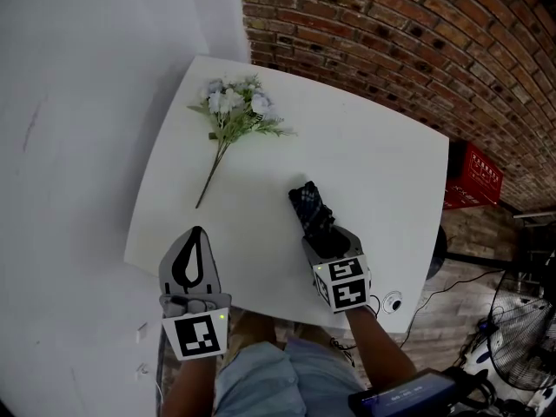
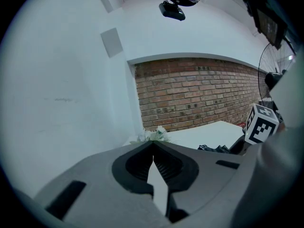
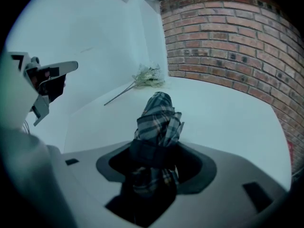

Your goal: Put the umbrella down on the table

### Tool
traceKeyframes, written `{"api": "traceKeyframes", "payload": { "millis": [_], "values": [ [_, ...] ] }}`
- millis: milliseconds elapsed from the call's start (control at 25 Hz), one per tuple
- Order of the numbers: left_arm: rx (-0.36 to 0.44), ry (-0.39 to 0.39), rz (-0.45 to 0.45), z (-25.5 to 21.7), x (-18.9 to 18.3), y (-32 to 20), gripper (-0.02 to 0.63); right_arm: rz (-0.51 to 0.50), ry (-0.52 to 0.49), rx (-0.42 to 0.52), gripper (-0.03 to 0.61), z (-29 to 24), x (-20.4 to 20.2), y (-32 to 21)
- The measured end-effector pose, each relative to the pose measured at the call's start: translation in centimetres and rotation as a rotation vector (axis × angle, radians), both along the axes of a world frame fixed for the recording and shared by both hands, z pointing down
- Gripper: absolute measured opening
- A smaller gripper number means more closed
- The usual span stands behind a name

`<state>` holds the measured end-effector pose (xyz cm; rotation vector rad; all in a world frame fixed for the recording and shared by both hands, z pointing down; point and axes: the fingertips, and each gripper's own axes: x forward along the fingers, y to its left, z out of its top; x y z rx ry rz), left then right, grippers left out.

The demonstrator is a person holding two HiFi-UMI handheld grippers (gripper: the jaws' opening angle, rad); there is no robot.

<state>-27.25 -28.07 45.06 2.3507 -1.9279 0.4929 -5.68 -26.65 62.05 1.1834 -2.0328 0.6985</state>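
The right hand-held gripper (image 1: 321, 231) has the umbrella (image 1: 309, 203). The folded plaid bundle sits right between its jaws, which stand wide around the strapped middle, and the pads look to be pressing on both sides. It's a grip, by the look of it, not a release.

The umbrella sticks straight out ahead of that gripper, with its long axis running from near to far and leaning a touch left, roughly toward the flowers (image 1: 233, 107) at the far left of the desk (image 1: 373, 159). The gripper angles down, so the far end of the umbrella dips toward the white top. Whether that end is touching the surface, neither view shows.

Over on the left, the other hand-held gripper (image 1: 197, 233) hangs by the near edge with its jaws pinched together and nothing in them. It is well apart from the umbrella, so this job belongs to the right hand.

The umbrella is over bare desk with the flowers well clear. The likely call is to lower the near end until the umbrella lies flat along that same near-to-far line, then let the jaws go. One thing to watch is a roll sideways once it's freed.
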Motion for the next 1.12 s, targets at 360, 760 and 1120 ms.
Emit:
{"api": "traceKeyframes", "payload": {
  "millis": [360, 760, 1120],
  "values": [
    [0.023, 0.004, -0.004, -1.0, 0.1, 0.3, 0.009, 0.014, -0.026, 0.031, 0.295, -1.4, -0.1, -0.2],
    [0.131, 0.042, -0.019, -6.1, 2.0, 1.9, 0.009, 0.006, -0.112, 0.279, 0.266, -10.8, -0.1, -1.4],
    [0.351, 0.052, 0.010, -15.7, 4.5, 4.0, 0.009, -0.073, -0.248, 0.640, 0.148, -25.8, -0.9, -0.3]
  ]
}}
